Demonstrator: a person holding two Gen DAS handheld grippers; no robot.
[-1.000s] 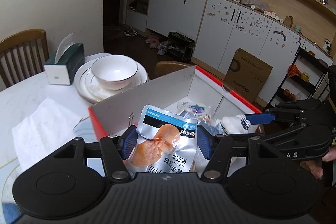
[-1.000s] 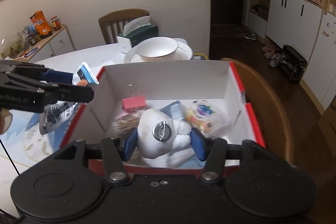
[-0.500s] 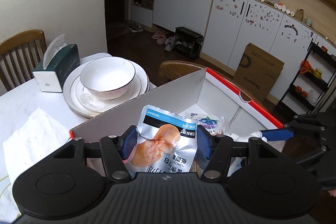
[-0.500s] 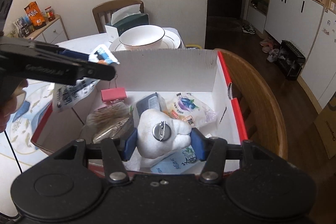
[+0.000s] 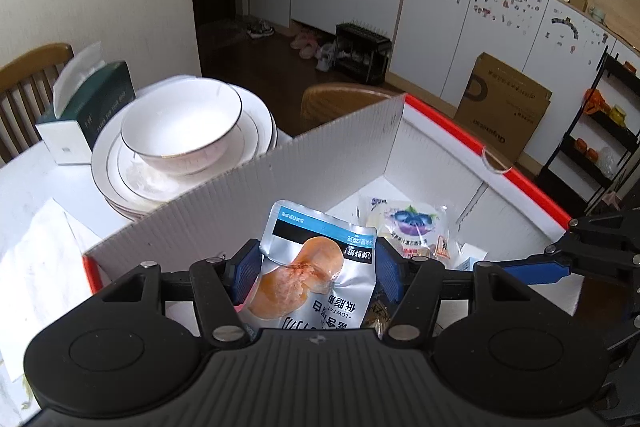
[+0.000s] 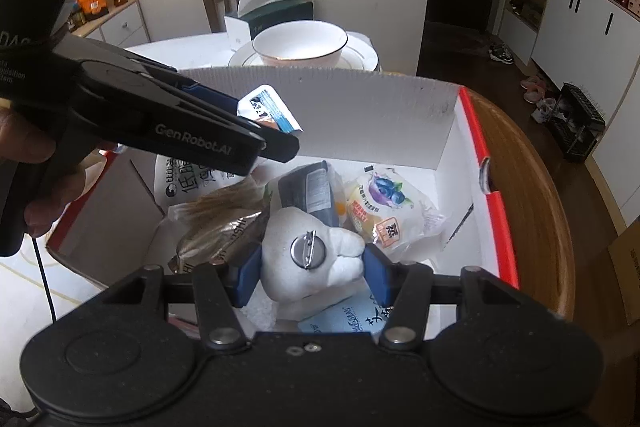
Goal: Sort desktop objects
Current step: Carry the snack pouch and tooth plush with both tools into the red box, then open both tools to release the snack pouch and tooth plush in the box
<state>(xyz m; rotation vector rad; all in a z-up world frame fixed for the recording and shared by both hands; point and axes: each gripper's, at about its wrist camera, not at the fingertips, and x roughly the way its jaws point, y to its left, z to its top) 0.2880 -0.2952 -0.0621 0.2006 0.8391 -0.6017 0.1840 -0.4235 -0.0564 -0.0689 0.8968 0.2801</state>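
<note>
My left gripper point(image 5: 316, 273) clamped on a silver pouch point(image 5: 316, 279) over the box point(image 5: 256, 195), my right gripper point(image 6: 312, 269) pinching a white plush point(image 6: 308, 259) inside the box, above snack packets point(image 6: 384, 211).

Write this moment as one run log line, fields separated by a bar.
left gripper: shut on silver food pouch | right gripper: shut on white plush toy | both over white box | phase: lowering items into box
</note>
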